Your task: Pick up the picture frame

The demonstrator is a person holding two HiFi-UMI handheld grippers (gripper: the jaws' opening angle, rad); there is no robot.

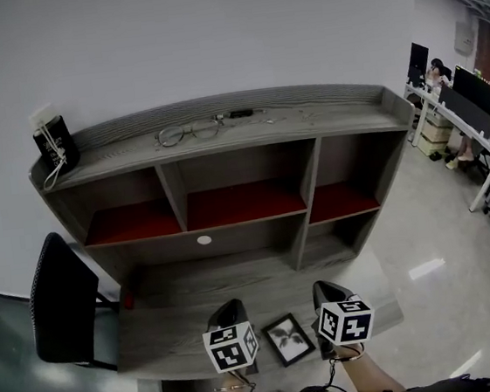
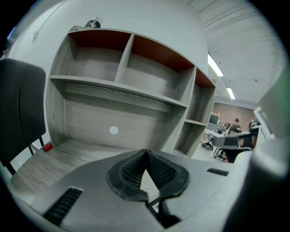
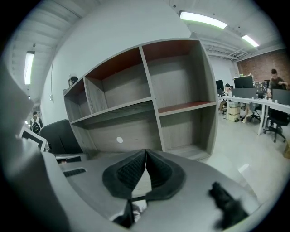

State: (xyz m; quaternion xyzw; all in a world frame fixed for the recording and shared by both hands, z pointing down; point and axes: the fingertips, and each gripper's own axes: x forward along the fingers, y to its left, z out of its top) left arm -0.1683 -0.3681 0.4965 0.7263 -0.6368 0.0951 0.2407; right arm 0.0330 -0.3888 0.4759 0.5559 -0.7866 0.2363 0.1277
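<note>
Picture frame: small, black, lying flat (slightly askew) near desk front edge; print possibly a butterfly.

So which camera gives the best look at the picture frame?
The head view: the picture frame lies flat near the front edge of the desk, fully visible. The left gripper view misses it; the right gripper view shows at most an unclear sliver at the bottom.

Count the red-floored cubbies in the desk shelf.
3, in one row under the top board: left cubby, middle cubby, right cubby. None look hidden.
</note>
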